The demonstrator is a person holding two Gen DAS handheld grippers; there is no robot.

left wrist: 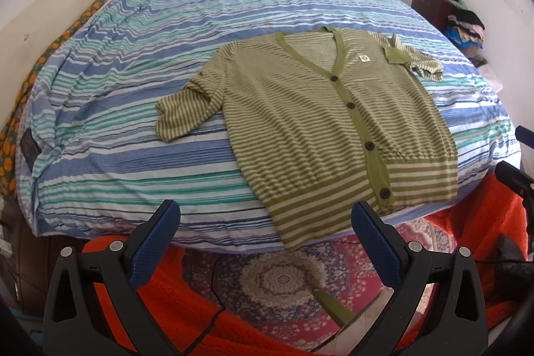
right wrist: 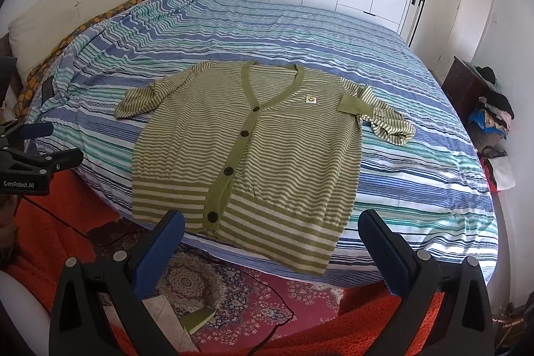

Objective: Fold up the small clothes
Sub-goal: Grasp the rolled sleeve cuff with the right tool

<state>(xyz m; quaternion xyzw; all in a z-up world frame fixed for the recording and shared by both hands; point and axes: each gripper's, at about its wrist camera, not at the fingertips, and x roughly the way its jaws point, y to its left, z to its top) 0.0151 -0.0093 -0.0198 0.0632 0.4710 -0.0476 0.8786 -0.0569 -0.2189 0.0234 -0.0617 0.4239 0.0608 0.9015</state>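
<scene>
Green-and-cream striped knit cardigan (left wrist: 320,122) lies front-up, buttoned, hem at near edge of blue-striped bed cover (left wrist: 133,62): spread flat so you can fold. Sleeves bunched at sides, need straightening. Your left gripper (left wrist: 265,221) and right gripper (right wrist: 271,231) hover short of hem, both spread wide, holding nothing.

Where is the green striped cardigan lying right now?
The cardigan lies flat, buttoned, on the striped bedspread near the bed's foot edge, ahead of both open grippers.
</scene>
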